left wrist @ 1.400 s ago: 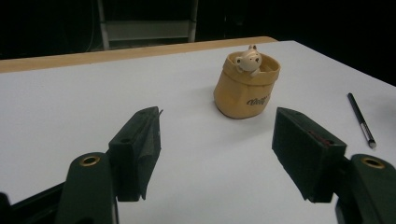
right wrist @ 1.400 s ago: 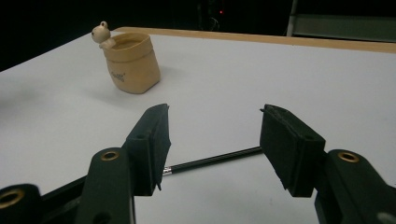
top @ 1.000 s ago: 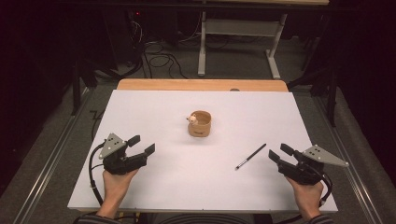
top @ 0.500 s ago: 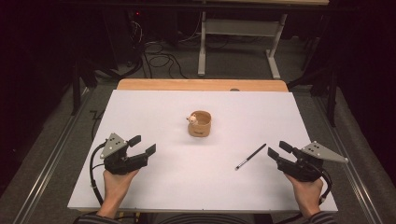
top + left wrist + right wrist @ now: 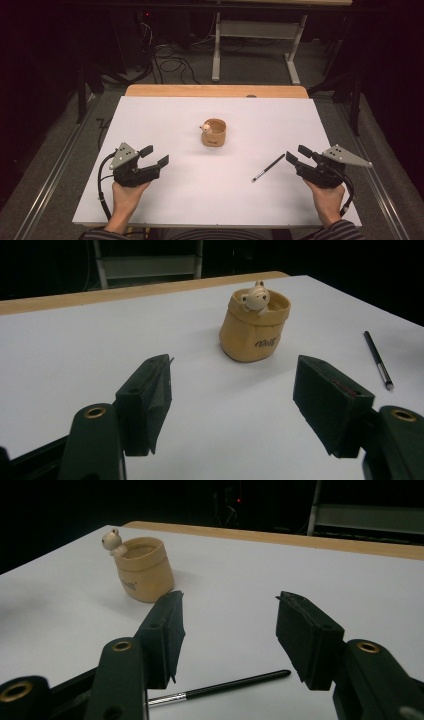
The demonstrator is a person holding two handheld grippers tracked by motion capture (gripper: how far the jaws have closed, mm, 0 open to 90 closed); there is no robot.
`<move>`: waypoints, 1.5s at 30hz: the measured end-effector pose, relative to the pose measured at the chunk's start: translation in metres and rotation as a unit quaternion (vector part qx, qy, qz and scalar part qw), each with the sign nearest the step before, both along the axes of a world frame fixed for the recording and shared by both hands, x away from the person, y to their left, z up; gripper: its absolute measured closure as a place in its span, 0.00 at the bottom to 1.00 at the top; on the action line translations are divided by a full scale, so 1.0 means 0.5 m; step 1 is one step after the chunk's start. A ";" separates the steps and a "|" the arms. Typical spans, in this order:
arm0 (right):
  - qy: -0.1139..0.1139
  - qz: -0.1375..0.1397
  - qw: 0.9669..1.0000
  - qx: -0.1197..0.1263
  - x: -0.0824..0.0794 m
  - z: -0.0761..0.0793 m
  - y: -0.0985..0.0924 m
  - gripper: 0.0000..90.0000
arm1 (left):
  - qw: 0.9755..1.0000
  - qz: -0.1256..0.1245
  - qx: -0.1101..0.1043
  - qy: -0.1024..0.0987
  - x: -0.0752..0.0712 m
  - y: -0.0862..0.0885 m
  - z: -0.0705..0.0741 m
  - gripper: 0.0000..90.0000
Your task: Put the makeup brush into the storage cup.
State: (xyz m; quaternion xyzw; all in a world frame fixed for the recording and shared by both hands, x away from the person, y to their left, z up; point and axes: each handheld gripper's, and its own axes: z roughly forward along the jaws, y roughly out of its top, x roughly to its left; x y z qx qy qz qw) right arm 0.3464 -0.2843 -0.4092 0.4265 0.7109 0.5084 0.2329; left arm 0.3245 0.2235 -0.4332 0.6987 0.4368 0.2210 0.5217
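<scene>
A tan sack-shaped pot (image 5: 214, 134) with a small bear figure on its rim stands upright near the middle of the white table (image 5: 200, 200). A thin black pen (image 5: 268, 167) with a silver end lies flat to its right. My left gripper (image 5: 155, 155) rests at the near left, open and empty, and points toward the pot (image 5: 255, 332). My right gripper (image 5: 298, 153) sits at the near right, open and empty, just right of the pen. In the right gripper view the pen (image 5: 225, 687) lies below the open jaws (image 5: 230, 597), apart from them, and the pot (image 5: 145, 570) stands farther off.
A wooden strip (image 5: 215, 91) borders the table's far edge. Beyond it on the dark floor are a metal frame (image 5: 255, 45) and loose cables (image 5: 170, 62). A cable (image 5: 102, 190) trails from the left gripper near the table's front edge.
The right gripper has edged slightly away from the front edge, still open. The left gripper, pot and pen have not moved.
</scene>
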 end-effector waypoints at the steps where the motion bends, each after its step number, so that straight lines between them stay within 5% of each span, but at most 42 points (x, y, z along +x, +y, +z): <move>1: 0.001 0.000 1.000 0.000 0.002 0.001 0.001 0.51 | 1.000 0.001 -0.001 0.000 0.000 0.001 0.000 0.35; 45: 0.008 0.008 1.000 -0.014 0.107 0.059 0.050 0.51 | 1.000 -0.003 0.001 0.003 0.001 -0.001 -0.001 0.35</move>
